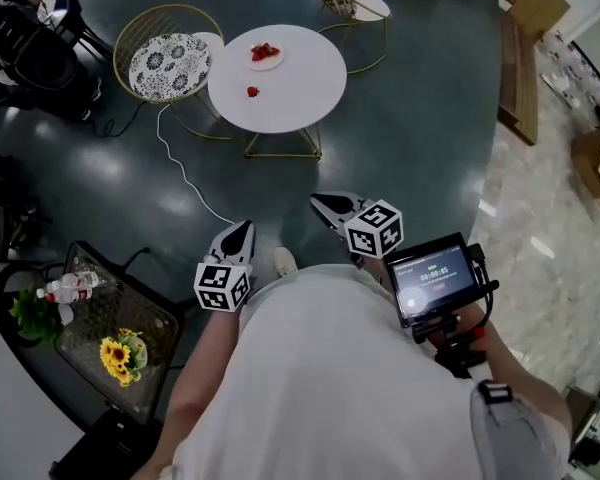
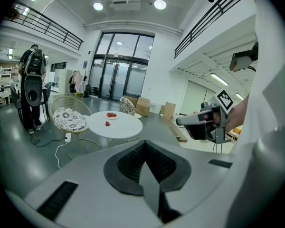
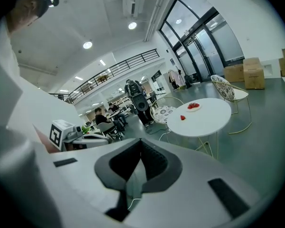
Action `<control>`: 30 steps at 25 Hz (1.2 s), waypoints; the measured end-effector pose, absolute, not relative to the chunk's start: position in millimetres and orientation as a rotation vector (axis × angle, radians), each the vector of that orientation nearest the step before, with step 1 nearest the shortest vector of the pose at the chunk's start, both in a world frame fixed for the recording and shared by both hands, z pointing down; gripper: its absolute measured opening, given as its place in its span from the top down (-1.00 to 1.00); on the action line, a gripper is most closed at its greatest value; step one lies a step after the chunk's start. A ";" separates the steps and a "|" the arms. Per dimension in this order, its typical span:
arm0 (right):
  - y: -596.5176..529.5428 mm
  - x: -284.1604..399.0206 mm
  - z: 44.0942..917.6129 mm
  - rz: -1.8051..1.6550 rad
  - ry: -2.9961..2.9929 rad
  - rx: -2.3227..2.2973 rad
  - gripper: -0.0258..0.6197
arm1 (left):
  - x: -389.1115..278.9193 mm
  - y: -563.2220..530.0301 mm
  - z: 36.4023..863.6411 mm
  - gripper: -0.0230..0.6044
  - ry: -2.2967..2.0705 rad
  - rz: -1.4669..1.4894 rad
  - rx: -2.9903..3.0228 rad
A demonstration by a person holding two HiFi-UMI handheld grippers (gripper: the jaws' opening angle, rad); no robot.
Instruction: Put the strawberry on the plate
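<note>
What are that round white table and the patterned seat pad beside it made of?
Table top: smooth matte white, perhaps painted wood or laminate; no grain shows. Legs: thin gold-coloured rods, probably metal. Seat pad: looks like fabric, printed dark-and-white.

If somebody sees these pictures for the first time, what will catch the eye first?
First the round white table on the dark floor, with a plate of strawberries near its far edge and one loose strawberry apart from it. Then the left gripper and right gripper, both shut and empty, held close to the person, well short of the table.
</note>
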State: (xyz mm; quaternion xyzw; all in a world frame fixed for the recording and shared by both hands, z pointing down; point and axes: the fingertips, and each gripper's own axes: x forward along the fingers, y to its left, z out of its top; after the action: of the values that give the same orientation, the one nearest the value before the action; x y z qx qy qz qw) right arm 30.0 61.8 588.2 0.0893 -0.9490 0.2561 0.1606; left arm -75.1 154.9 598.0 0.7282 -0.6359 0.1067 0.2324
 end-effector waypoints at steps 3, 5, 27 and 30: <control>56.3 11.3 589.3 0.717 -2.701 0.255 0.90 | -93.7 151.0 601.5 0.90 -1.737 0.290 2.000; 56.4 1.7 591.5 0.709 -2.690 0.256 0.90 | -103.6 151.0 604.0 0.90 -1.727 0.290 2.001; 8.2 -48.4 610.1 0.744 -2.670 0.281 0.90 | -161.4 90.7 607.9 0.90 -1.706 0.287 1.992; -16.0 -61.0 606.4 0.717 -2.688 0.236 0.90 | -167.2 64.6 606.4 0.90 -1.724 0.293 1.991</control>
State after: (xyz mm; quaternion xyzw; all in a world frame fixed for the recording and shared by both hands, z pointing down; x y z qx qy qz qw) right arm -61.0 -16.0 606.4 0.0834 -0.9481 0.2528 0.1737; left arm -167.2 64.6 606.4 0.7287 -0.6311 0.1073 0.2434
